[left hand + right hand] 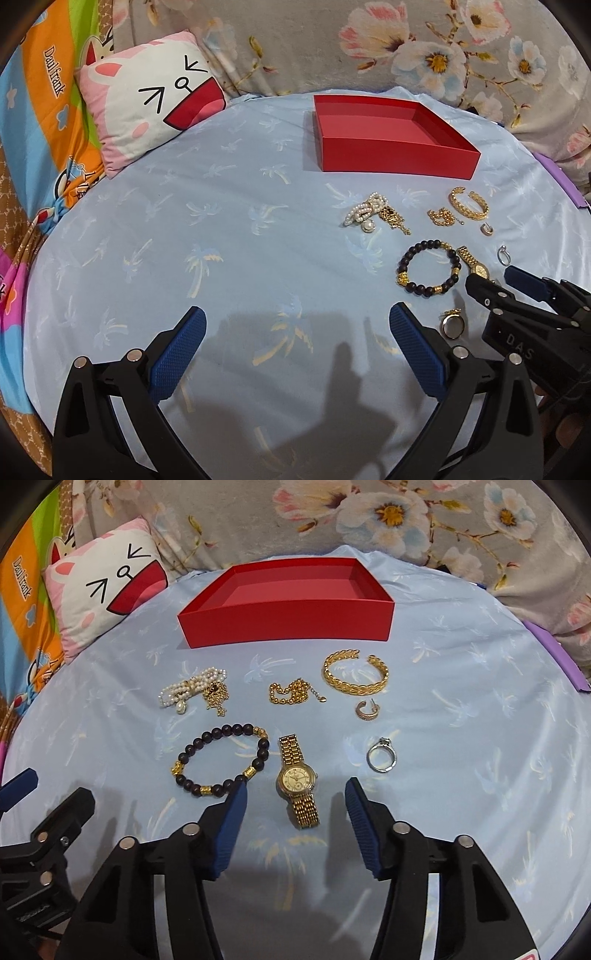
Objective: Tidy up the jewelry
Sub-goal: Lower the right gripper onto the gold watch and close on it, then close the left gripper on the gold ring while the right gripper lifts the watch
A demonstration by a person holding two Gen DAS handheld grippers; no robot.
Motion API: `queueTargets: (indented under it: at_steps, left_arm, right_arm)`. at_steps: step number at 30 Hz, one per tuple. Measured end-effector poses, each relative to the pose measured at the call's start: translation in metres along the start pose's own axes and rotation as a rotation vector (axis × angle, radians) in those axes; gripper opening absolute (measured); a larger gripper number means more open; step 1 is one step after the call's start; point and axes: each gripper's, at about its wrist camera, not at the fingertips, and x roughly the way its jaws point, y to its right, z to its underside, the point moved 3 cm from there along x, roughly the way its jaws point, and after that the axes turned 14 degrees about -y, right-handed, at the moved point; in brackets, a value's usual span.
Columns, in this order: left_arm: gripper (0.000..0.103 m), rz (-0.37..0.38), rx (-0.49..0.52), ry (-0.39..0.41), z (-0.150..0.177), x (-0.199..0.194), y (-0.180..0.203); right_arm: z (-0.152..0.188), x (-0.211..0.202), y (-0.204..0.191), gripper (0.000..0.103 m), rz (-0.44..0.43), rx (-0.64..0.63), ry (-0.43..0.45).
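A: Two hand-held grippers frame our shot. Nearest us, the right hand-held gripper hangs with its blue pads spread wide, and the gold watch lies on the sheet between them, touching neither.

B: We hold the left hand-held gripper just as far apart, over bare blue bedsheet with nothing in it. Off to its right sits a small round gold-rimmed piece; we cannot tell what it is.

A: Just left of the watch we see the dark beaded bracelet with its gold charms, lying flat in a loop. To the watch's right, set apart, is the silver ring.

B: Farther back, we count a second row. From left: the pearl strand, bunched up and touching a tangled gold pendant chain; then the gold ball chain in a heap.

A: Next along come the open gold cuff bangle and, just below it, a small hoop earring.

B: Beyond all of it stands the red box, lid off, shallow, with nothing of the jewelry inside. Every piece lies on the sheet in front of it.

A: Behind, at left, we catch a cartoon cat pillow, and a floral blanket runs across the back.
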Motion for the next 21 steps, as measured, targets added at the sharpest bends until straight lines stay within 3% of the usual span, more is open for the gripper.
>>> queueTargets:
  at_steps: [6, 8, 21]
  left_arm:
    - [0.097, 0.031, -0.003, -0.026, -0.004, 0.009, -0.001]
    - [0.097, 0.039, 0.002, -0.030, -0.006, 0.011, 0.002]
    - [0.097, 0.137, 0.068, -0.047, 0.000, 0.010, 0.037]
  right_arm:
    - [-0.003, 0.008, 0.001, 0.037, 0.010, -0.013, 0.002]
    - [-0.003, 0.008, 0.002, 0.024, 0.006, -0.012, 0.009]
    - [0.017, -0.011, 0.027, 0.022, -0.005, 0.038, 0.031]
